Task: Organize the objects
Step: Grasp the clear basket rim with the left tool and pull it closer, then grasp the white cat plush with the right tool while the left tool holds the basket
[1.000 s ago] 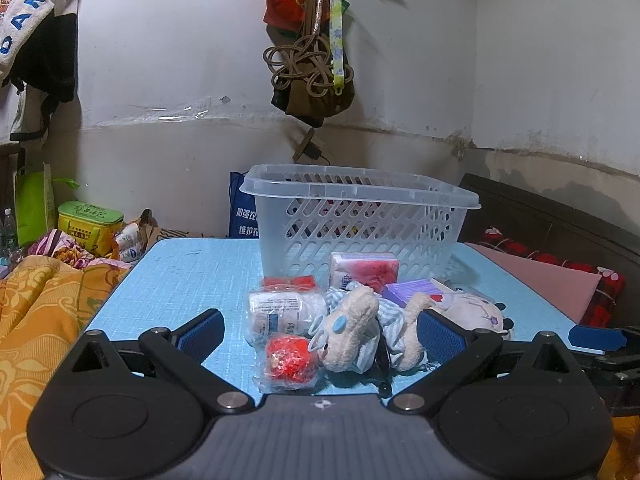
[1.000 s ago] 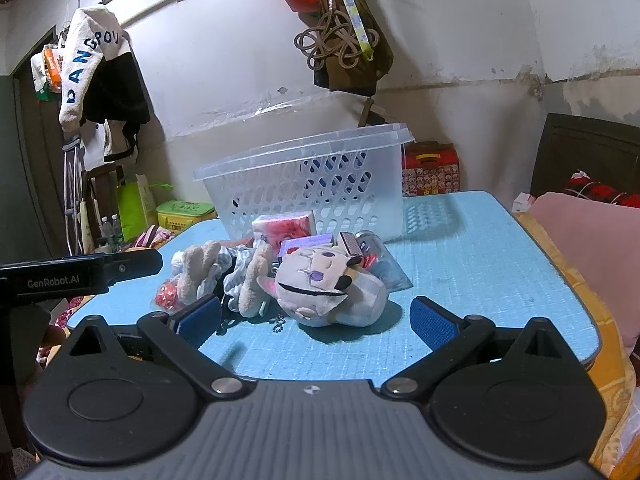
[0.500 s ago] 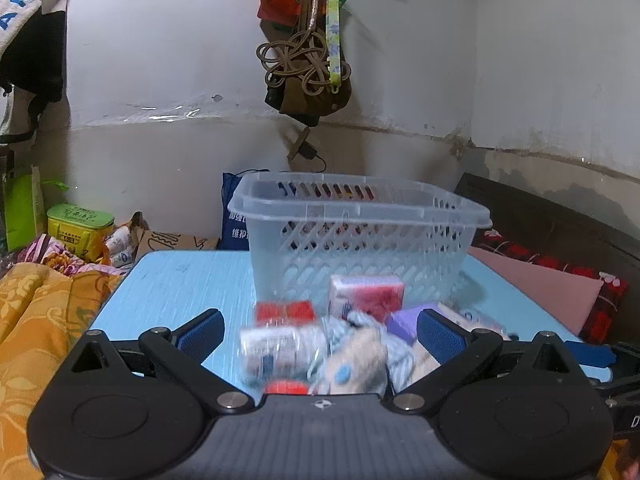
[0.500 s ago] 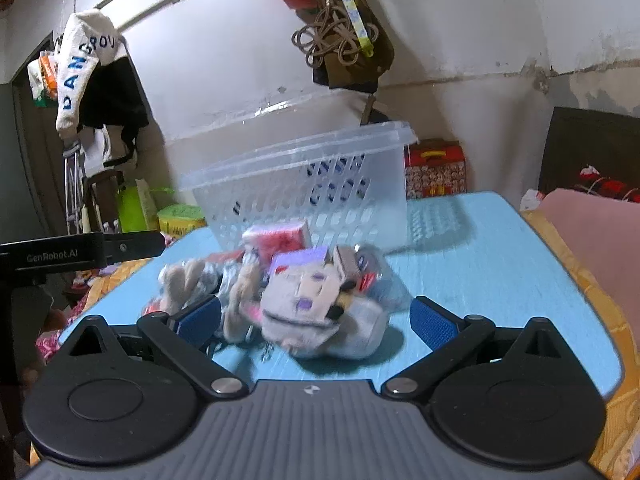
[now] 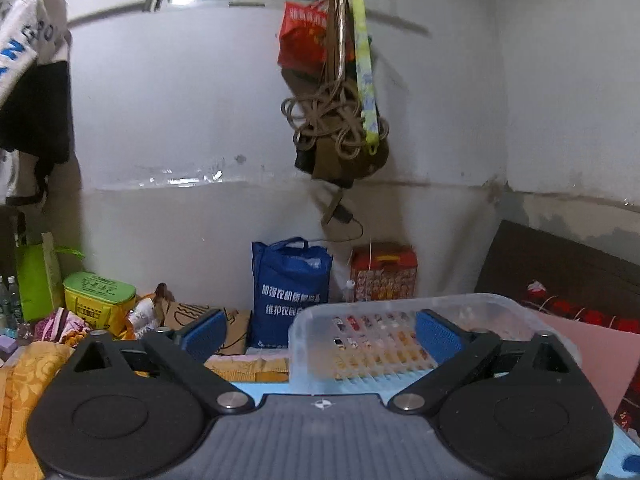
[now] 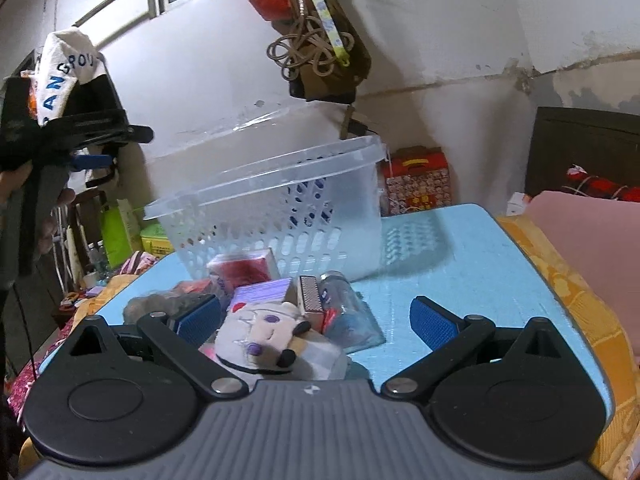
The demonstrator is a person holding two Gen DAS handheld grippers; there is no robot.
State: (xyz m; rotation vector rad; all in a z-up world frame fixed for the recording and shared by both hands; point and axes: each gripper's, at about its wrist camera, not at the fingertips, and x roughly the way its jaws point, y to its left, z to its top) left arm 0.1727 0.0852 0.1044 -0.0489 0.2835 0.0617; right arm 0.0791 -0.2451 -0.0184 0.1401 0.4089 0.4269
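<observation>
A clear perforated basket [image 6: 280, 216] stands on the blue table [image 6: 460, 264]. In front of it lies a pile: a white plush toy [image 6: 268, 328], a red tissue pack [image 6: 244, 268], a purple box [image 6: 264, 292] and a clear bottle [image 6: 344, 308]. My right gripper [image 6: 316, 318] is open, low over the table, with the plush toy just ahead between its fingers and untouched. My left gripper [image 5: 320, 334] is raised above the basket [image 5: 400, 320]; its jaws are closing with nothing between them. It also shows at upper left as the left gripper [image 6: 128, 146], held by a hand [image 6: 12, 184].
A blue bag [image 5: 290, 280], a red carton [image 5: 384, 276] and a yellow-green box [image 5: 98, 296] stand behind the table. Bags and rope [image 5: 336, 92] hang on the wall. Orange cloth [image 5: 24, 380] lies left; a pink cushion [image 6: 580, 240] lies right.
My left gripper has risen and gone forward: the pile dropped out of its view and it now looks over the basket rim. The right gripper edged closer to the plush toy.
</observation>
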